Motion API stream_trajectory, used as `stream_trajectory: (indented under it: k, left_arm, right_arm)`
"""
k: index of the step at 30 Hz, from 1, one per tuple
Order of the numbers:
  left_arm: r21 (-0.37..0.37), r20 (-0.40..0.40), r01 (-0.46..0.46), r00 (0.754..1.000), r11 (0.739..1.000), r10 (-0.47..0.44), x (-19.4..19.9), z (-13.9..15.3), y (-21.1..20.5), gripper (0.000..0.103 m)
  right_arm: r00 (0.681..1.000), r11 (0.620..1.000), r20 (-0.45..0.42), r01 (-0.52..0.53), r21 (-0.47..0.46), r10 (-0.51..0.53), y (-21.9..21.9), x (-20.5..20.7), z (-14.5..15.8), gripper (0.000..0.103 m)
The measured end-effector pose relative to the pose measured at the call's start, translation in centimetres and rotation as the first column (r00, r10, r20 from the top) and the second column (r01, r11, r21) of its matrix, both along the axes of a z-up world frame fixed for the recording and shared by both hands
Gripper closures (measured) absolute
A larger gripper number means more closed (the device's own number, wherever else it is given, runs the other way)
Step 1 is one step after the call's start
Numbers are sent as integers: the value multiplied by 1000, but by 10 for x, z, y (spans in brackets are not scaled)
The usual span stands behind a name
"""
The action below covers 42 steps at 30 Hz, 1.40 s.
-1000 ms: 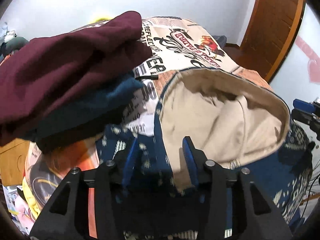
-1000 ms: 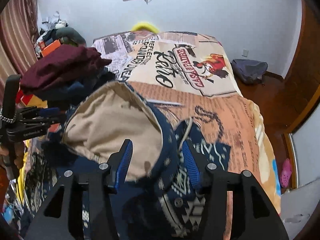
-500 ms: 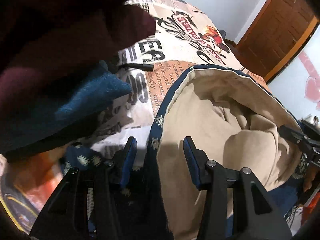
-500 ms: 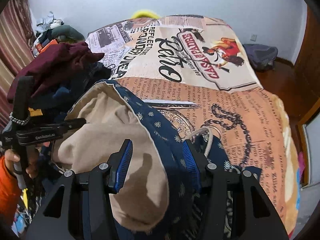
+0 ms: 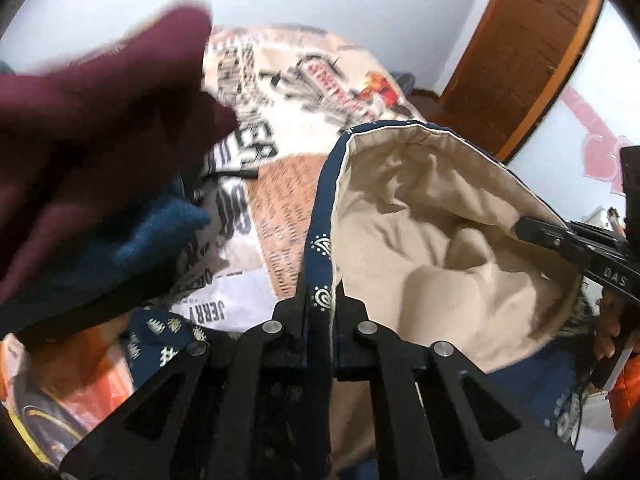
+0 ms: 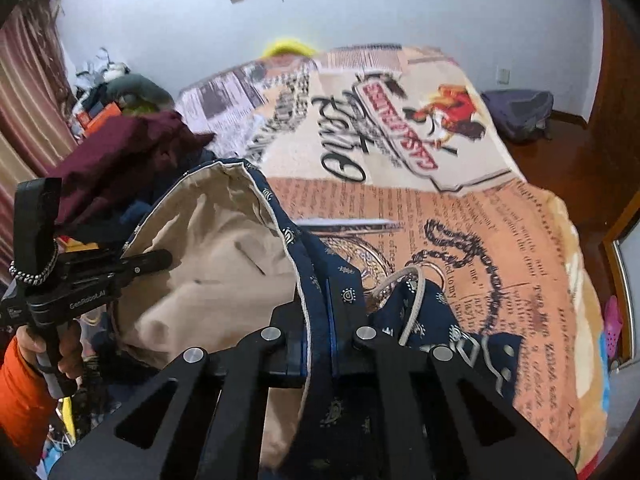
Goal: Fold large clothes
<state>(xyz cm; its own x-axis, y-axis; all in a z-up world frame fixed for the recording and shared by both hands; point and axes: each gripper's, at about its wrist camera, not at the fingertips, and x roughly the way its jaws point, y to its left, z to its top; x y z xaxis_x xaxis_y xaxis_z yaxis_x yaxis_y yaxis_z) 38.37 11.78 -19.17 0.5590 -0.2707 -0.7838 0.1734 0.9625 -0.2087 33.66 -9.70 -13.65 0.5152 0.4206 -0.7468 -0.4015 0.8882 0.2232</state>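
Hoodie [image 5: 436, 236] hood rim: your L gripper [image 5: 320, 300] & R gripper [image 6: 318, 300] both clamped tight on it, above bedspread [image 6: 460, 208].

The hooded garment [image 5: 320, 248] is soft woven cloth, navy with a pale print outside and a matt beige cotton-like lining [image 5: 432, 240]. Both grippers, left [image 5: 320, 304] and right [image 6: 318, 312], are matt black plastic with bright metal rivets. The bedspread [image 6: 440, 208] is smooth printed fabric; the door [image 5: 520, 40] is varnished brown wood.
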Motion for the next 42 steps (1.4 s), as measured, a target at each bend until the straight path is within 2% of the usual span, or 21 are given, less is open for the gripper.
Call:
stream_trajectory:
  k: [6,11,16,21,24,28,31,35,39,42]
  left_arm:
    - [-31,69,41,997,999,-39,-48,42,-8,97]
    - [-20,82,57,995,998,-55,-83,49,-13,97]
    - [37,31,51,998,998,-52,-114,27,-13,97]
    - [115,-25,50,999,992,-48,-143,-2,-16,97]
    - [122,-51,39,998,992,-33,-159,-15,-14,95]
    - [108,-65,4,998,994,3,-174,-19,-6,90]
    - [106,-40,-10,999,994,14,-186,-8,-2,82]
    - [136,40,-33,999,990,27,-197,19,1,74]
    - [162,124,-67,991,985,47,-194,45,4,65]
    - [162,170,-87,984,983,59,-180,61,4,63]
  right_arm:
    - [997,999,61,-40,9,40,-10,-43,35,97]
    - [994,998,92,-64,-19,65,-16,-87,43,96]
    - [993,995,81,-78,-55,83,-20,-117,29,96]
    - [998,997,10,-69,-25,69,-36,-128,15,96]
    - [998,999,-44,-53,-8,52,-44,-135,6,96]
    - [999,999,-41,-33,-22,32,-55,-148,7,95]
    - [1000,999,-11,-27,-19,27,-62,-156,20,95]
    - [999,1000,44,-6,-3,6,-68,-157,39,94]
    - [997,1000,81,14,8,-14,-64,-144,50,81]
    - [995,1000,95,8,10,-9,-54,-132,51,78]
